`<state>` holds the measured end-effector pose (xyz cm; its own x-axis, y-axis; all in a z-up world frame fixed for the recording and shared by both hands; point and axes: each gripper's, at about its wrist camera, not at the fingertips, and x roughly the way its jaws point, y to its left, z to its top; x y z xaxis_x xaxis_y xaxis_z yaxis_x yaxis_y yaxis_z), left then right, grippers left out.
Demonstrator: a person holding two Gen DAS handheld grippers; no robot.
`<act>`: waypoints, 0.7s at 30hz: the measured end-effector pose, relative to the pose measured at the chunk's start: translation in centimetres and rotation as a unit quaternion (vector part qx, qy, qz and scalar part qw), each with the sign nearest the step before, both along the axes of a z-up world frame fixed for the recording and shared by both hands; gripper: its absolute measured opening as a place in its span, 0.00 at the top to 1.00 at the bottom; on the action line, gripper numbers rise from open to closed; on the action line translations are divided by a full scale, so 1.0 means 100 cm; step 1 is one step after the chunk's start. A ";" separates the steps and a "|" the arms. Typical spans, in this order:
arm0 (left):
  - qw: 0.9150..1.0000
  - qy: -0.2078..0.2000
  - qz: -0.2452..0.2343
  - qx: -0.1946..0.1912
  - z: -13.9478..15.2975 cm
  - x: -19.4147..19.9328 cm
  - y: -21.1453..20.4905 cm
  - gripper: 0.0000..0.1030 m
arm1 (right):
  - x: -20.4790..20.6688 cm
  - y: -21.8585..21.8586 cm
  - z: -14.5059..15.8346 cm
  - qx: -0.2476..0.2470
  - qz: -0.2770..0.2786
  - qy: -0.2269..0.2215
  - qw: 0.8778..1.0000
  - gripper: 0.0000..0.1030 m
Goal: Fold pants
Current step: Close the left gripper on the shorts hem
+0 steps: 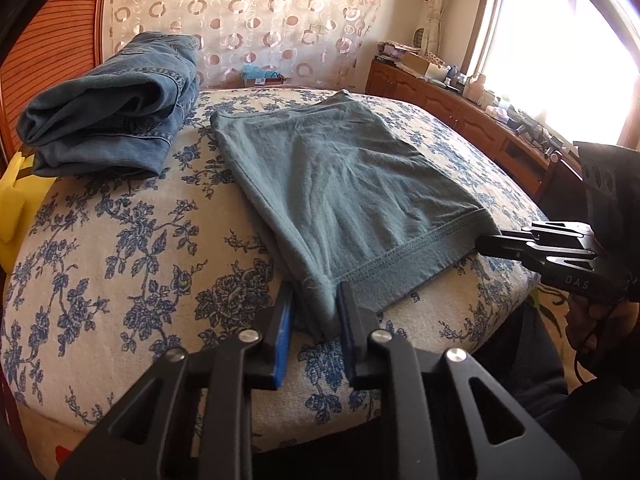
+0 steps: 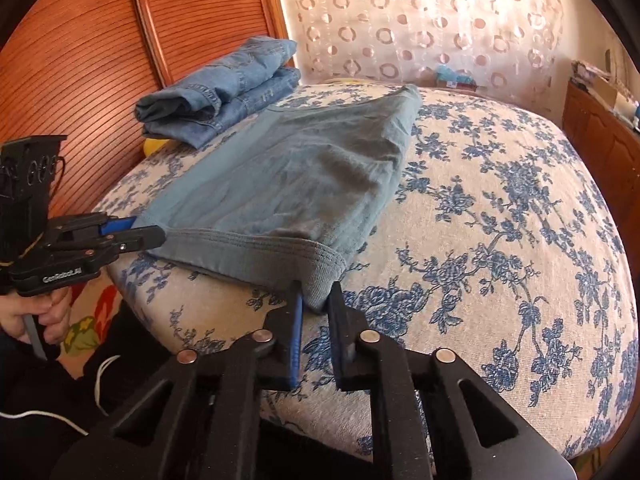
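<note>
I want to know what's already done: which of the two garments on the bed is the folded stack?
The blue denim jeans by the wooden headboard, bundled in thick layers. The grey-green pants lie flat, their near hem pinched at both corners.

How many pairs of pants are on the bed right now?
2: grey-green pants lying flat mid-bed, both grippers at the near hem; folded jeans at the far left by the headboard. Others may be out of view.
</note>
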<state>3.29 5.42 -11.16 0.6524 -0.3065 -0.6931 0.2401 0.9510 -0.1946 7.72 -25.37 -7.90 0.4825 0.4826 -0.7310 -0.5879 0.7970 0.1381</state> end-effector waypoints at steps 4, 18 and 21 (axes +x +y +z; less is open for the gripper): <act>1.000 -0.001 -0.007 -0.004 0.005 -0.005 -0.001 0.91 | -0.005 0.001 0.005 0.002 0.007 -0.002 1.000 0.95; 1.000 -0.015 -0.006 -0.016 0.023 -0.013 0.004 0.91 | -0.014 -0.001 0.024 0.027 0.016 -0.006 1.000 0.95; 0.999 -0.030 -0.004 -0.013 0.033 0.001 0.005 0.91 | -0.001 0.003 0.037 0.032 0.014 -0.026 0.999 0.95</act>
<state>3.43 5.90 -7.86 0.6902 -0.3290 -0.6445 0.2603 0.9439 -0.2032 7.66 -25.03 -4.19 0.5043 0.5422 -0.6721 -0.6180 0.7702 0.1577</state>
